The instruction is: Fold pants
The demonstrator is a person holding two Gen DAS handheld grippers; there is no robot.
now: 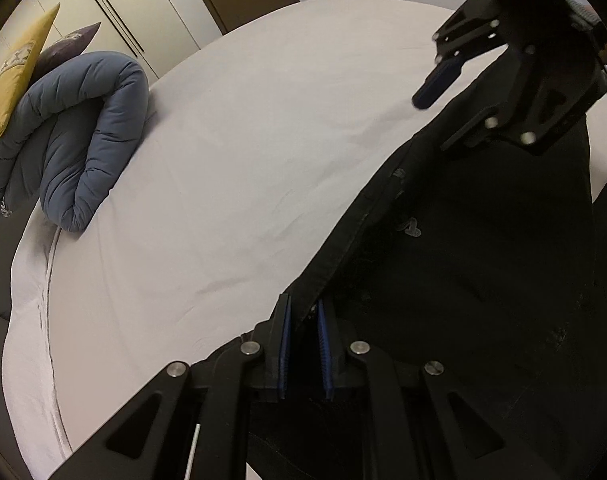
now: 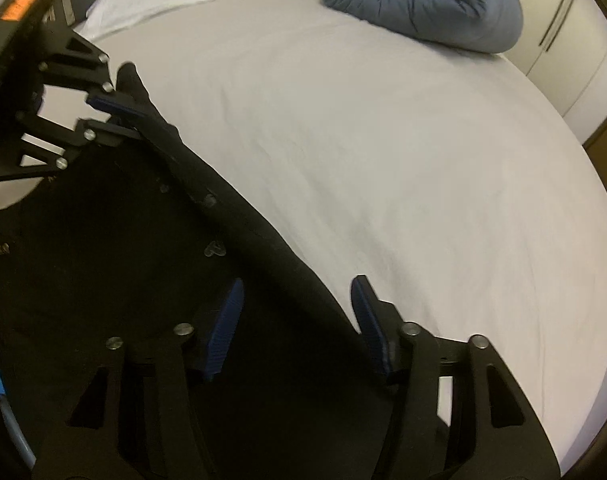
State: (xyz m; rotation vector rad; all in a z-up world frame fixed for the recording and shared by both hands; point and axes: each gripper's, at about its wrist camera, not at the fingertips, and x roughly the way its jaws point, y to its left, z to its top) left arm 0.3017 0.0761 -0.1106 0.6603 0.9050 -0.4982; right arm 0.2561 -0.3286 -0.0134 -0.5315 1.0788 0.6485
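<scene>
A: The left gripper [image 1: 303, 322] is pinching the waistband of the black pants [image 1: 483, 248], which are lying at the edge of the bed [image 1: 231, 168].

B: The right gripper [image 2: 297, 300] is straddling that band, jaws spread; lifting now risks one-sided sagging.

A bed [image 1: 231, 152] in a white sheet carries black pants and a rolled blue duvet.

The pants [image 1: 483, 240] lie on the sheet with their waistband edge running between the left tongs [image 1: 303, 344] and the right tongs [image 2: 299, 320]. The blue duvet [image 1: 79, 136] sits well beyond both tongs at the bed's far side, a yellow pillow [image 1: 15, 76] against it.
</scene>
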